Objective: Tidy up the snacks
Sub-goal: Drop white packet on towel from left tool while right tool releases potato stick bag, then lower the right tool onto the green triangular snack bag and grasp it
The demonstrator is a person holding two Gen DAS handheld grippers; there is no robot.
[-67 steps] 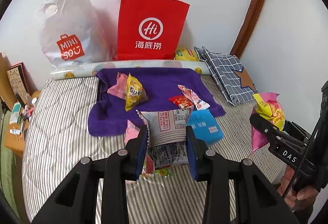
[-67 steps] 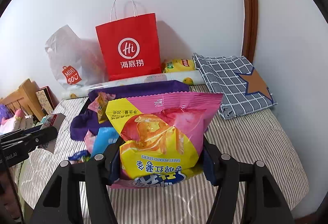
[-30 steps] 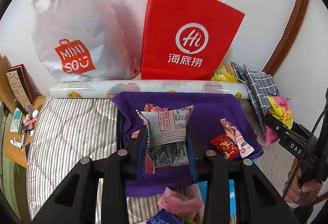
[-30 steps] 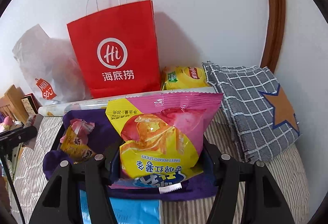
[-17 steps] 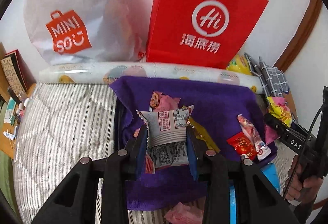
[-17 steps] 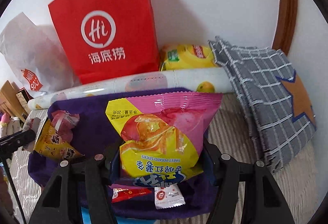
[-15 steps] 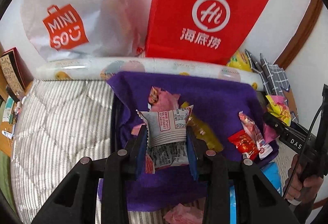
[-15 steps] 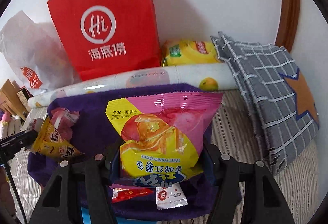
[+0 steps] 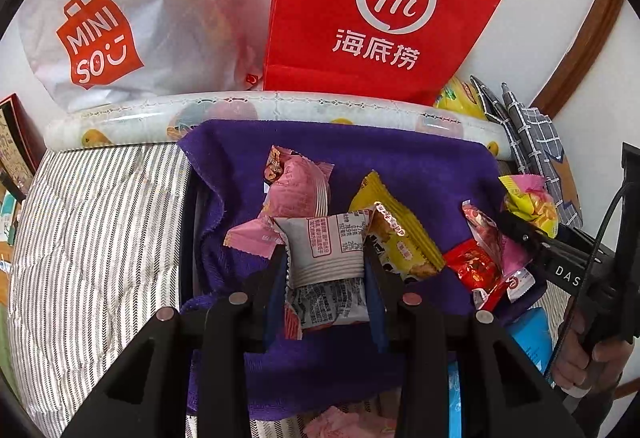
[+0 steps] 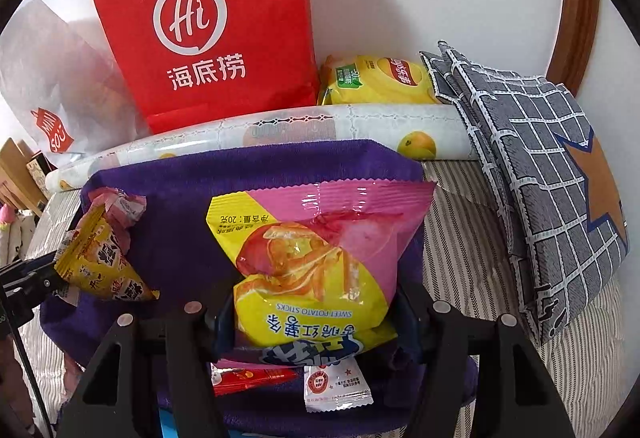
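Clearly clamped: left gripper (image 9: pixel 325 270) on grey sachet (image 9: pixel 326 248), right gripper (image 10: pixel 310 312) on sweet-potato-stick bag (image 10: pixel 316 258), over purple towel (image 9: pixel 420 173); risks scattering loose packets if dropped carelessly.

The left gripper (image 9: pixel 325 270) points steeply downward, its blue-padded jaws pressed against both sides of a grey-white snack packet (image 9: pixel 326 250). The right gripper (image 10: pixel 314 322) tilts down likewise, its jaws clamped on a pink-and-yellow sweet potato stick bag (image 10: pixel 316 262). At the left view's right edge a hand (image 9: pixel 592 358) wraps the right gripper's handle, though its fingers are probably only partly in view
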